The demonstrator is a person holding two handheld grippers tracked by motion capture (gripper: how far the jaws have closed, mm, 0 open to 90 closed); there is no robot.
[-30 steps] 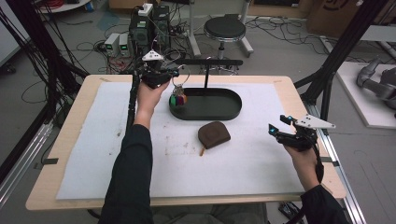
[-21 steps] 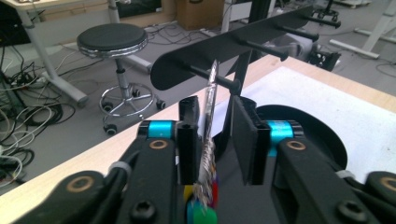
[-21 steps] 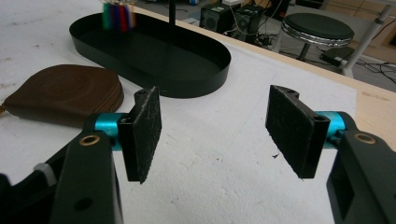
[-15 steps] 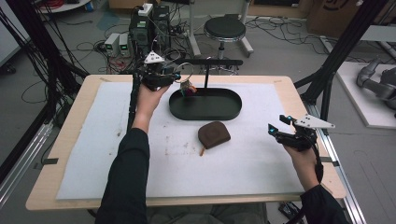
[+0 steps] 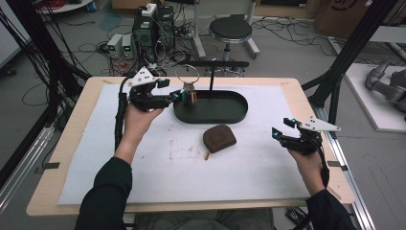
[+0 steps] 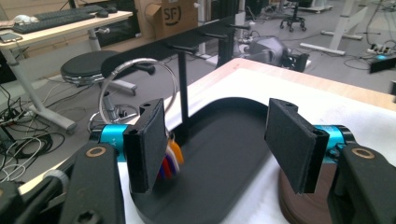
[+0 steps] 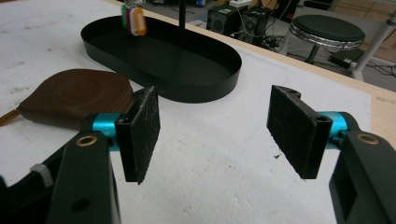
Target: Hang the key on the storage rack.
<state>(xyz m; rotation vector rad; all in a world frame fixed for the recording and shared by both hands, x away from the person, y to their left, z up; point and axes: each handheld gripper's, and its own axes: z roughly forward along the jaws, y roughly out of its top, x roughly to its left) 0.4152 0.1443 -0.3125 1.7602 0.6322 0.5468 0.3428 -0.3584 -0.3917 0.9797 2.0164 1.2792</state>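
A metal key ring (image 5: 187,65) with coloured tags (image 5: 190,96) appears to hang from a peg at the left end of the black stand's bar (image 5: 225,63), over the black oval tray (image 5: 239,112). My left gripper (image 5: 176,96) is open at the tray's left end. In the left gripper view the ring (image 6: 140,60) rises behind the left jaw and the tags (image 6: 172,156) hang just inside it, with my left gripper (image 6: 219,140) wide apart. My right gripper (image 5: 281,128) hovers open at the right, with nothing in my right gripper (image 7: 215,135).
A brown leather pouch (image 5: 219,138) lies on the white mat just in front of the tray, between the two hands. The stand's post (image 5: 211,79) rises from the tray's back. A stool (image 5: 231,29) and cables sit beyond the table's far edge.
The left gripper lifted the key ring from over the tray up to the stand's bar and its jaws have opened. The right gripper has stayed put.
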